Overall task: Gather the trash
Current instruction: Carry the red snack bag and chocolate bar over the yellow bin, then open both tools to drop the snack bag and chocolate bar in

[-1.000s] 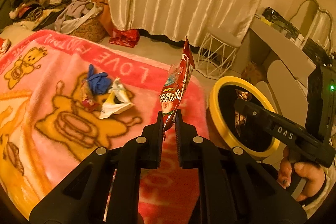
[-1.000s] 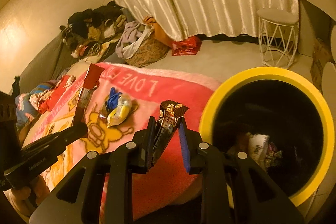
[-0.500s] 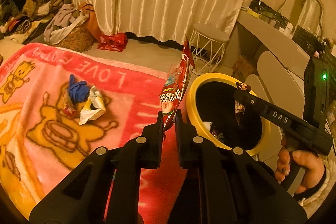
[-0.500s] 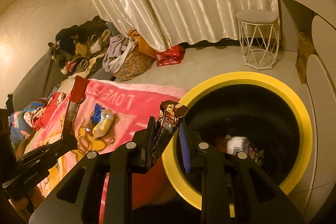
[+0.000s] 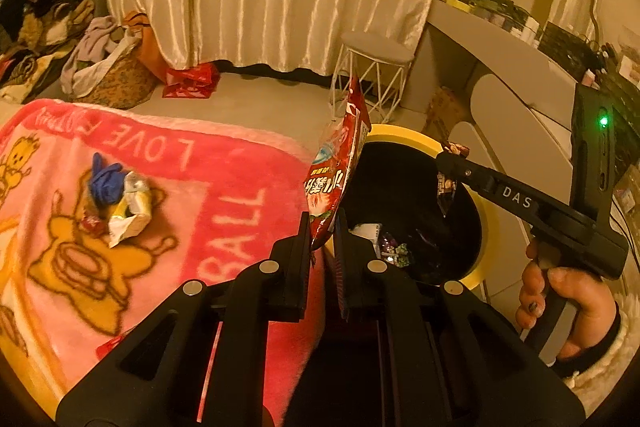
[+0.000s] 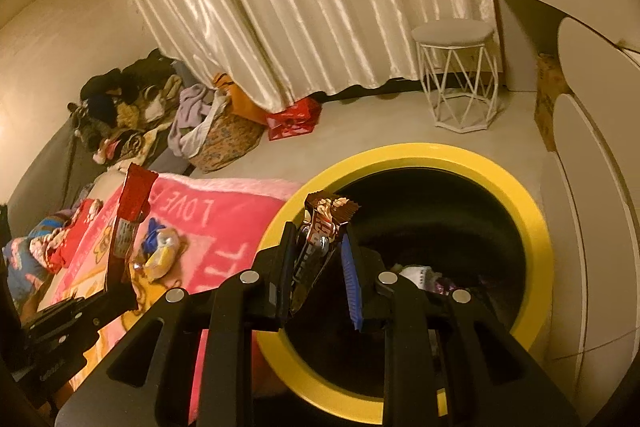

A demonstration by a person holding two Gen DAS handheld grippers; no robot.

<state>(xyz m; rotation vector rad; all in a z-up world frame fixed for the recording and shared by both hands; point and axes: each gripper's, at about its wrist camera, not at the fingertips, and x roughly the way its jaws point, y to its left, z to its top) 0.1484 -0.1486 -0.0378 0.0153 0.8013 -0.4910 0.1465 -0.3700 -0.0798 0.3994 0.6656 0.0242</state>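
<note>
Fingers (image 5: 298,259) of left gripper (image 5: 323,241) nearly closed, pinching the bottom corner of a red snack packet (image 5: 340,163) that stands tall above the tips. Right gripper (image 6: 318,267) set wider, clamped on a chocolate bar wrapper (image 6: 320,239) that leans against its left finger; contact with the blue right pad hard to confirm. Yellow-rimmed bin (image 6: 536,227) just ahead of and below the right fingertips, with the wrapper over the near rim. Seen from the left fingers, bin ahead and to the right, packet roughly level with its near edge.

Risk on the left of releasing too early: light, tall packet likely to flutter onto the pink blanket (image 5: 224,163) or the floor instead of inside. Risk on the right of the wrapper clinging to one pad or catching on the rim. Some chance too of the two grippers knocking together over the mouth.

Bin interior dark, only a few pale scraps legible at the bottom. Near rim masked by both gripper bodies. Leftover trash pile (image 5: 120,195) left of the left fingers blurred; number of pieces impossible to tell.
</note>
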